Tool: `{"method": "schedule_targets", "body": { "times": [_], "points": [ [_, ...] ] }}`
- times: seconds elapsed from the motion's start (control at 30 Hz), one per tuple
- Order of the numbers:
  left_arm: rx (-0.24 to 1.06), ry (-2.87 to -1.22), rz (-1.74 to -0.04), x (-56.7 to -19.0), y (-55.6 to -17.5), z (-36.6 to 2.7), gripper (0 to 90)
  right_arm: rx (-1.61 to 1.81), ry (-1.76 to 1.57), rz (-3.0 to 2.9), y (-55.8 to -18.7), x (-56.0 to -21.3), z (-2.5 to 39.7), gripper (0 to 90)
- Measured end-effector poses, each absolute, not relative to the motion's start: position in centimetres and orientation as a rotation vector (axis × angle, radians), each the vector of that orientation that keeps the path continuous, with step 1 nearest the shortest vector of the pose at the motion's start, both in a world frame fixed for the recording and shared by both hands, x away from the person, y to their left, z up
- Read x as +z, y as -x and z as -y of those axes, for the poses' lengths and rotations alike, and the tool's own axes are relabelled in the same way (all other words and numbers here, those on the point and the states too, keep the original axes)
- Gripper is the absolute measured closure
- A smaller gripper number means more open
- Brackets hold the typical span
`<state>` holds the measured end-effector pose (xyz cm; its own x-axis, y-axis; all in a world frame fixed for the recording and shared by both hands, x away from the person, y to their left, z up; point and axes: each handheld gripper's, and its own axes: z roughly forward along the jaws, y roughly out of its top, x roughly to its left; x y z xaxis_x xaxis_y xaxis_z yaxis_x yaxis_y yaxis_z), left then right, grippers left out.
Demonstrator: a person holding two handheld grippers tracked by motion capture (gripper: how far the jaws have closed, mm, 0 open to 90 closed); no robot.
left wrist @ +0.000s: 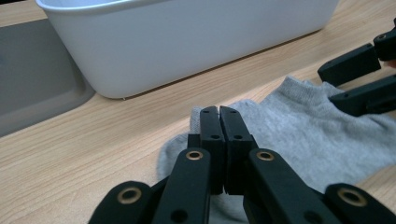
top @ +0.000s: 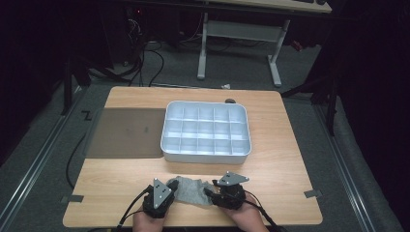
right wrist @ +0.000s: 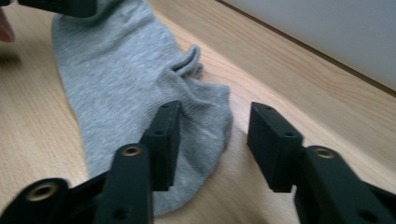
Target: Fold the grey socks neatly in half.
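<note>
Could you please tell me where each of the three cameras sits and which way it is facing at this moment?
High view: above the person's side, facing forward and down at the table, white tray and grey sock; both hands hold grippers.
Left gripper view: rides the left gripper, jaws together over the sock, facing the tray wall.
Right gripper view: rides the right gripper, jaws apart at the sock's edge.
Shared: all three show the sock.

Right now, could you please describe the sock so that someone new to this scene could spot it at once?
On the wooden table, look in front of the white compartment tray, toward the near edge. The grey ankle sock lies flat there between the left gripper and right gripper, the only soft cloth item on the table.
</note>
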<state>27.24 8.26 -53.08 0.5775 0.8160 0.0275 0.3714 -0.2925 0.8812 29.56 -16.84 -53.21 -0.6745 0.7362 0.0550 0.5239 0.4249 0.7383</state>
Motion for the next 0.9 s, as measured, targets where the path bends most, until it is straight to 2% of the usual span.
{"method": "schedule_targets", "body": {
  "times": [0.13,0.27,0.33,0.5,0.8,0.9],
  "points": [
    [0.613,-1.895,-0.964,-53.0,-27.2,-8.4,89.4,1.096,-1.104,-2.417,-29.4,-53.1,16.5,65.1],
    [0.636,-1.908,-0.987,-52.9,-27.2,-9.1,89.3,1.075,-1.150,-2.450,-29.7,-52.8,16.4,80.0],
    [0.647,-1.916,-1.011,-53.0,-27.2,-9.6,89.3,1.085,-1.169,-2.451,-29.7,-52.8,16.5,83.4],
    [0.615,-1.984,-1.048,-53.3,-27.5,-10.3,89.5,1.058,-1.193,-2.405,-29.5,-52.7,17.2,85.6],
    [0.574,-2.058,-1.000,-53.3,-27.1,-8.7,87.7,1.087,-1.262,-2.334,-29.1,-52.5,19.6,85.7],
    [0.526,-2.045,-0.993,-53.0,-27.1,-8.2,76.5,1.100,-1.260,-2.304,-28.8,-52.2,20.1,85.5]
  ]
}}
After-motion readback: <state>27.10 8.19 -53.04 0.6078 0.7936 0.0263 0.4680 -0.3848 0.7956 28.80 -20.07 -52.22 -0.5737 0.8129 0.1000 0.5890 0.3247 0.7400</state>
